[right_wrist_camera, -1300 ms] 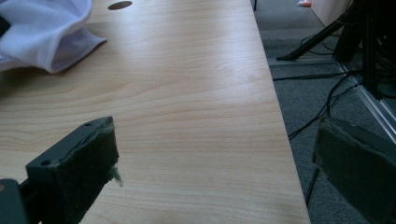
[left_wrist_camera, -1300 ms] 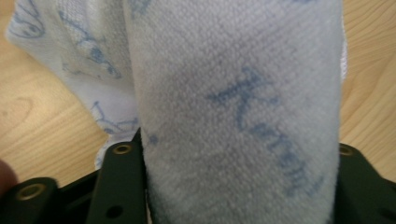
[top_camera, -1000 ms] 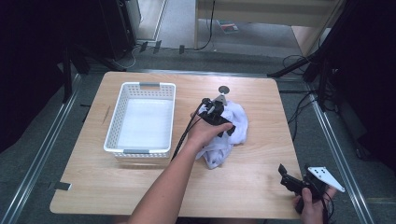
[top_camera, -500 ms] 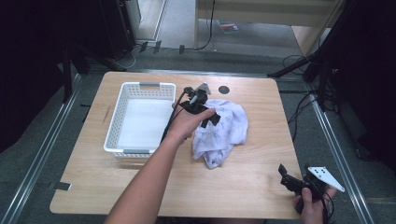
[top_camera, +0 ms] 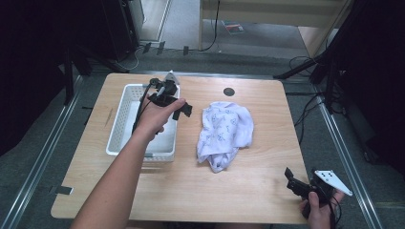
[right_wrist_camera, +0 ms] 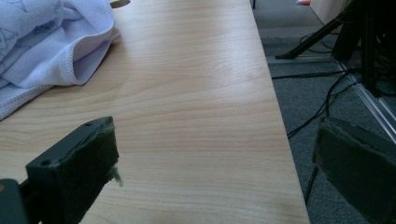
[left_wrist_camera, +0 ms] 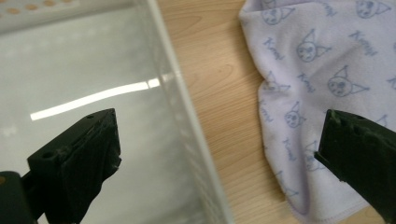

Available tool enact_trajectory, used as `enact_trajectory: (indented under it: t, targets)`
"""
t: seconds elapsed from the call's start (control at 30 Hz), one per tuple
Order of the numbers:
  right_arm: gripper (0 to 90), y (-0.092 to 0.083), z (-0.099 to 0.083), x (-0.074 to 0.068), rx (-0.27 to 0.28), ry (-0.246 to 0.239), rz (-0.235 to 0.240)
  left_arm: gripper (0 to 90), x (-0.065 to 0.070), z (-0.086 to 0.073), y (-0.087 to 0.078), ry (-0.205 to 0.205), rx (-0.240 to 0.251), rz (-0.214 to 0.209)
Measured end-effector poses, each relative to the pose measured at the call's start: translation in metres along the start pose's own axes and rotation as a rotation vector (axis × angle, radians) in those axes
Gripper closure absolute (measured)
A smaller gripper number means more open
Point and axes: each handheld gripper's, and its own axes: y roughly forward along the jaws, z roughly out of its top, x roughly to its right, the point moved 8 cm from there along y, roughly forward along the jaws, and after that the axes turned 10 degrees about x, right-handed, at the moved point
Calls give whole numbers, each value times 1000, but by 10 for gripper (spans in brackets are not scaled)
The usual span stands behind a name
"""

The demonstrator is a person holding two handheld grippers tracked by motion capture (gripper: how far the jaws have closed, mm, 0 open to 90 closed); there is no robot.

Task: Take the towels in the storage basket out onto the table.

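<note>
A crumpled white cloth [top_camera: 224,133] printed with small blue cat faces lies in the middle of the wooden table [top_camera: 191,191]. To its left stands a white plastic basket [top_camera: 125,112]. My left gripper [top_camera: 177,109] hovers over the basket's right rim, open, nothing between its jaws. In the left gripper view the basket wall [left_wrist_camera: 187,121] runs between the jaws and the cloth [left_wrist_camera: 317,79] lies to the right. My right gripper [top_camera: 297,180] rests open at the table's near right corner; in its view the cloth [right_wrist_camera: 46,42] sits far left.
A small dark round disc [top_camera: 229,91] lies on the table behind the cloth. The basket holds nothing. Cables and black stand legs [top_camera: 310,67] cross the floor beyond the right edge. A metal rail [top_camera: 38,162] runs along the left.
My left gripper let go of the cloth and moved left from it to above the basket's right rim. The cloth lies spread wider. The right gripper stayed put.
</note>
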Motion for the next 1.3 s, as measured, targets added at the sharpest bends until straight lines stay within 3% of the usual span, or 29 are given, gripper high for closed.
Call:
enact_trajectory:
  t: [0.1, 0.23, 0.53, 0.63, 0.77, 0.8, 0.87, 0.9, 1.0, 1.1, 1.13, 1.3]
  targets:
    - [4, 0, 0, 0, 3, 0, 0, 0, -9, -1, -6, -5, 8, 12]
    - [4, 0, 0, 0, 2, 6, 2, 0, -33, -7, -21, -27, 29, 22]
    - [5, 0, 0, 1, -1, 10, 0, 0, -66, -22, -43, -69, 69, 56]
    - [5, 1, 0, 1, -5, 10, -1, 0, -77, -30, -51, -63, 82, 72]
    - [5, 1, 0, 1, -6, 11, -2, 0, -93, -42, -62, -90, 110, 67]
    - [5, 1, 0, 1, -7, 10, -2, 0, -102, -50, -67, -97, 121, 73]
    - [5, 0, 0, 1, -8, 8, -2, 0, -107, -54, -69, -105, 130, 77]
    - [5, 0, 0, 1, -7, 8, -3, 0, -115, -63, -73, -115, 141, 85]
    - [4, 0, 0, 1, -8, 8, -3, 0, -123, -73, -77, -127, 157, 86]
    - [5, 1, 0, 1, -8, 8, -3, 0, -132, -86, -84, -152, 201, 67]
    - [5, 1, -1, 1, -9, 5, -4, 0, -135, -94, -89, -177, 246, 47]
    - [5, 1, -1, 1, -9, 6, -5, 0, -141, -109, -98, -197, 315, 38]
